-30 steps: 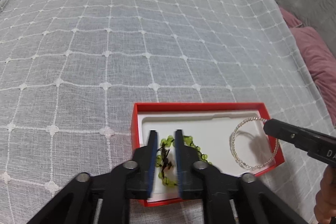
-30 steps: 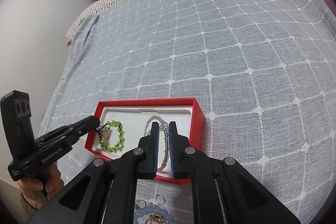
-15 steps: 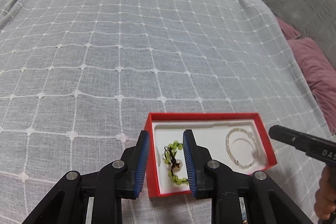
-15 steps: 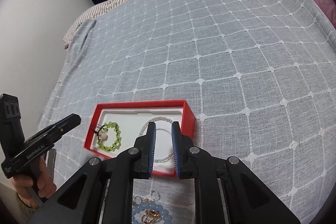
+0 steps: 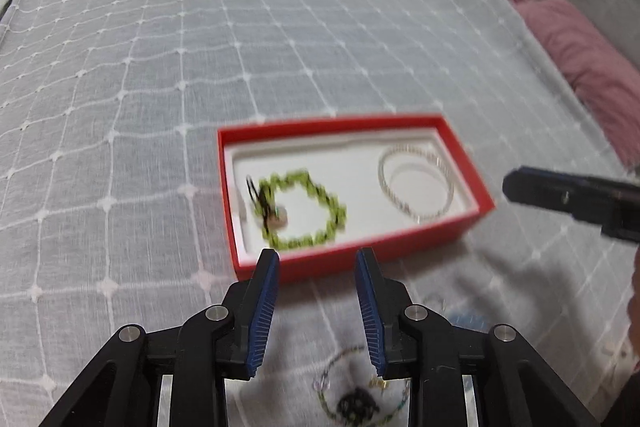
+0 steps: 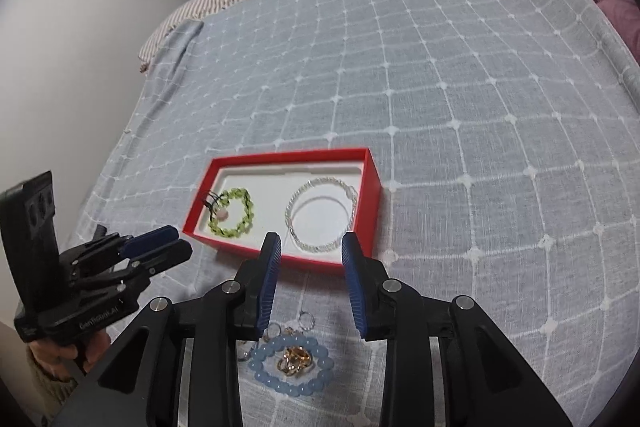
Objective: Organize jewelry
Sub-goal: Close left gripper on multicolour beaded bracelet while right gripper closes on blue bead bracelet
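Two bracelets lie in the red box (image 6: 368, 203) on the bed (image 6: 460, 75): a green one (image 6: 233, 213) at its left end and a silver one (image 6: 321, 214) at its right end, well apart. Both tools are spread wide and grip nothing; the left tool (image 5: 316, 259) hovers just short of the box's near wall, the right tool (image 6: 307, 242) likewise. Nearer than the box, on the bedspread, a blue bracelet (image 6: 291, 367) rings some gold rings (image 6: 295, 365), and a blurred chain (image 5: 360, 399) lies under the left tool.
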{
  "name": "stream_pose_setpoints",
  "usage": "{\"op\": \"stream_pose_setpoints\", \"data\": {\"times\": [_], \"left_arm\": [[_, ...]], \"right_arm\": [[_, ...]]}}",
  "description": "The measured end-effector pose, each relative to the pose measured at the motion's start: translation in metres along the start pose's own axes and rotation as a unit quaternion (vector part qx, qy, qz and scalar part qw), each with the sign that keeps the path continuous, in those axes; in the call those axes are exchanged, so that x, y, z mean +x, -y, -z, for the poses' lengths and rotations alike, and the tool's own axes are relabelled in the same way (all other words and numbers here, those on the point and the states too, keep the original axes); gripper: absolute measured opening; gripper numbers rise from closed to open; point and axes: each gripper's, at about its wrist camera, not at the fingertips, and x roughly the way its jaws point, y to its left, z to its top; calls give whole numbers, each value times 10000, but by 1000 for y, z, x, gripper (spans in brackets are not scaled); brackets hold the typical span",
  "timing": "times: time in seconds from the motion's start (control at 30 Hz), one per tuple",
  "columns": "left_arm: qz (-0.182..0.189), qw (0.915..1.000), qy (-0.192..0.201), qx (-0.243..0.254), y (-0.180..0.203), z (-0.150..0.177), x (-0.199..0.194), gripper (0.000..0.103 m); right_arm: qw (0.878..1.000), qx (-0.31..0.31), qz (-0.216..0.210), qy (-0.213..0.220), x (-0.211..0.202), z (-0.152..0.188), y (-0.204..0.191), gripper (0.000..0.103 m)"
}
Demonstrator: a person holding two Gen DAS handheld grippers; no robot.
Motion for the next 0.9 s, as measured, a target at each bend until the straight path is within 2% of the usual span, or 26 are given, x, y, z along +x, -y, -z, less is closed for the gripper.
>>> {"op": "stream_pose_setpoints", "data": {"times": [0.17, 0.3, 0.4, 0.5, 0.67, 0.9], "left_arm": [[11, 9996, -270, 111, 2, 22, 2, 33], [22, 9992, -387, -55, -4, 37, 0, 33], [-19, 9985, -514, -161, -8, 48, 1, 33], [-5, 9982, -558, -232, -10, 51, 2, 33], [90, 9970, -633, -437, -12, 52, 7, 33], [125, 9949, -799, -610, -7, 49, 20, 24]], "right_arm": [[9997, -103, -11, -231, -5, 21, -2, 34], [9994, -128, 29, -327, -9, 36, -2, 34], [9984, -32, 62, -568, -4, 49, 2, 34], [9972, 11, 156, -736, 1, 60, 7, 34], [9970, 83, 202, -745, 0, 68, 11, 33], [9954, 112, 240, -924, 8, 71, 14, 33]]}}
